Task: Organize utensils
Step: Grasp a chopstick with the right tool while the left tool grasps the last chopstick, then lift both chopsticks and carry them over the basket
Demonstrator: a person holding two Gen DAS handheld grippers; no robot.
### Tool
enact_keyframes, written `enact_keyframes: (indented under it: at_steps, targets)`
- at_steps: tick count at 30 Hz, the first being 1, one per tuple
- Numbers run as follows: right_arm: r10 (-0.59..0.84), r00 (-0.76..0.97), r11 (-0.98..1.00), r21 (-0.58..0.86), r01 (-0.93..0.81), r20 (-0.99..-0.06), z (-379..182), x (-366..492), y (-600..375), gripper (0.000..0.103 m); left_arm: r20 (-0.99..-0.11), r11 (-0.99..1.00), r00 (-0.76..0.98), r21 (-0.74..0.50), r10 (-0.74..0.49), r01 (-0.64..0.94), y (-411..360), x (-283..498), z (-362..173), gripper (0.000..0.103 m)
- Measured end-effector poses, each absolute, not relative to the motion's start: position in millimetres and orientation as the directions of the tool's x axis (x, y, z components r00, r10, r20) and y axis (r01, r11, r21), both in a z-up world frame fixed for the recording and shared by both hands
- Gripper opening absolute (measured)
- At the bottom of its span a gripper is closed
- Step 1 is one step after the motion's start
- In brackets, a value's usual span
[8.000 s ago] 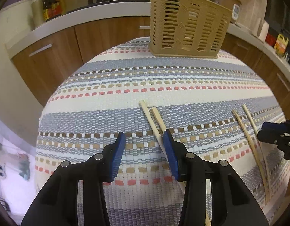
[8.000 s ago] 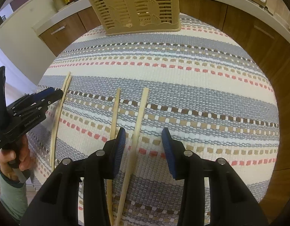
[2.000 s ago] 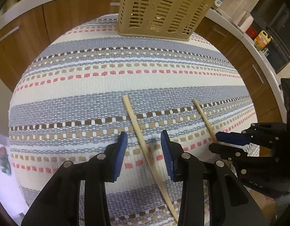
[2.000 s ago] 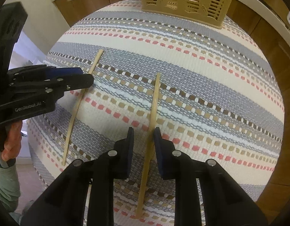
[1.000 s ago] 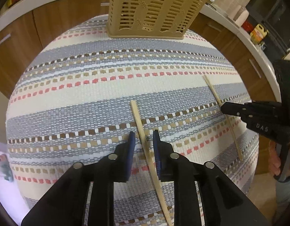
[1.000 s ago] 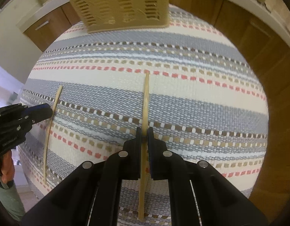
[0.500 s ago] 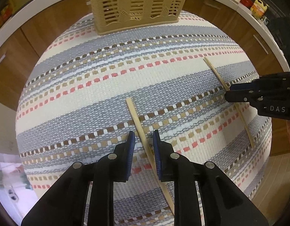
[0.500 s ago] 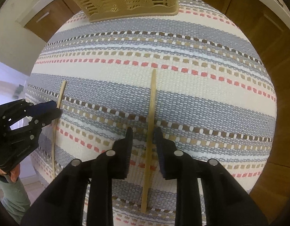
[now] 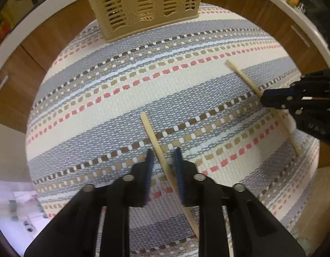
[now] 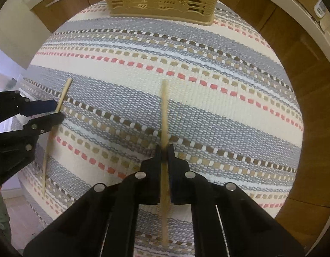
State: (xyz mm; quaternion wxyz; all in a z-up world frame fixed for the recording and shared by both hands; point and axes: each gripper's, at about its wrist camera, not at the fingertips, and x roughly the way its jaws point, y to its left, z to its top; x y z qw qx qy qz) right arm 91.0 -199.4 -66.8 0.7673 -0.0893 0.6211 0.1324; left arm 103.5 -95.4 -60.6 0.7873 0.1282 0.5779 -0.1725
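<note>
the left claw (image 9: 164, 160) stands parted, its blue pads either side of a chopstick (image 9: 165, 162) with a gap on both sides, so it grips nothing; that stick lies on the striped cloth (image 9: 113, 111) covering the worktop, running from the middle of the cloth back under the claw. the right claw (image 10: 164, 150) is clenched on a second chopstick (image 10: 164, 111), which pokes forward from between its pressed pads and trails back beneath the fingers. whether this stick is lifted off the cloth cannot be told. in the left wrist view the right claw (image 9: 263, 97) shows at the right edge, across the second chopstick (image 9: 242, 75). in the right wrist view the left claw (image 10: 58, 111) shows at the left edge, straddling the first stick (image 10: 64, 94). the two sticks lie well apart. a tan slotted basket (image 9: 143, 6) stands at the far edge of the cloth, also seen from the right wrist (image 10: 162, 0), with wooden cabinets (image 9: 47, 38) behind it
</note>
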Motion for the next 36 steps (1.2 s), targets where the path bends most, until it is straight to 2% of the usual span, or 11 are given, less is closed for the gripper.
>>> enact_keyframes:
  at_steps: [2,8,11,15,22,29,36]
  targets:
    - [0.123,0.204,0.949,0.054,-0.311,-0.971,-64,89,-203,0.004,-0.952,0.912,0.285,0.015,-0.112,0.41,-98,103,-60,0.004]
    - [0.211,0.276,0.945,0.123,-0.302,-0.938,-39,76,-216,0.004,-0.899,0.931,0.388,-0.052,-0.201,0.361,-86,95,-44,0.003]
    - [0.258,0.333,0.94,0.156,-0.302,-0.907,-19,69,-226,0.004,-0.839,0.933,0.475,-0.097,-0.264,0.348,-77,87,-17,0.003]
    - [0.317,0.382,0.931,0.207,-0.302,-0.868,4,64,-241,0.004,-0.75,0.931,0.582,-0.122,-0.314,0.345,-67,76,19,0.003]
    - [0.406,0.498,0.907,0.274,-0.318,-0.766,55,62,-257,0.004,-0.544,0.92,0.745,-0.172,-0.387,0.352,-53,61,79,0.003]
    - [0.471,0.615,0.882,0.339,-0.327,-0.633,106,71,-269,0.004,-0.366,0.913,0.839,-0.213,-0.404,0.347,-43,59,129,0.003]
    - [0.456,0.722,0.886,0.346,-0.31,-0.521,137,101,-263,0.004,-0.203,0.918,0.902,-0.204,-0.38,0.34,-41,72,173,0.003]
